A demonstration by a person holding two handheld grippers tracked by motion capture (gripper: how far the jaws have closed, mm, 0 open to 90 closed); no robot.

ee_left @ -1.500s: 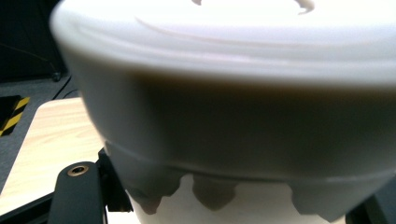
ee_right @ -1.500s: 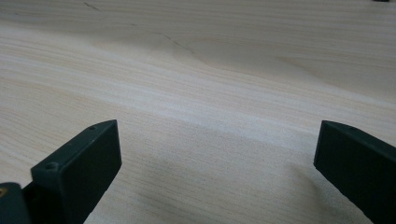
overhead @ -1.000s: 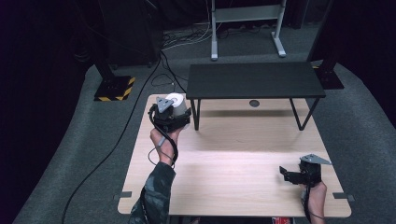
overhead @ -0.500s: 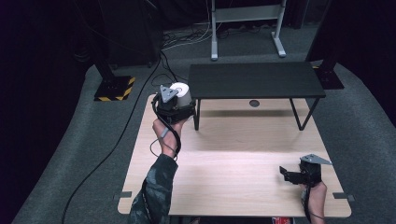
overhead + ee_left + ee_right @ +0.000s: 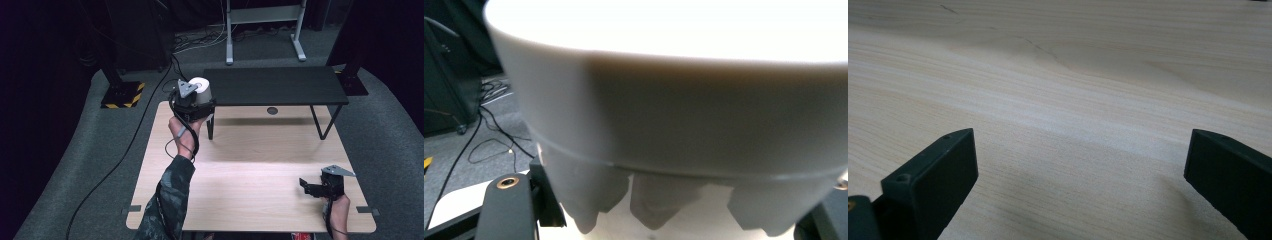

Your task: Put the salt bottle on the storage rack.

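Note:
My left gripper (image 5: 196, 102) is raised at the far left of the table, shut on a white cup (image 5: 201, 90) with a notched foot. The cup hangs at the left end of the black shelf (image 5: 275, 85), about level with its top. In the left gripper view the white cup (image 5: 674, 115) is very close, with the jaws on either side of its base. At the table's near right corner my right gripper (image 5: 311, 187) lies low over the wood. Its jaws stand wide apart with bare tabletop (image 5: 1058, 100) between them.
The wooden table (image 5: 250, 165) carries the low black shelf on thin legs along its far edge. A small dark round hole (image 5: 272, 110) sits in the tabletop under the shelf. Cables run across the grey carpet on the left, near a yellow-and-black stand base (image 5: 121, 94).
My left gripper has carried the white cup up and to the right, towards the left end of the black shelf. The right gripper has stayed where it was.

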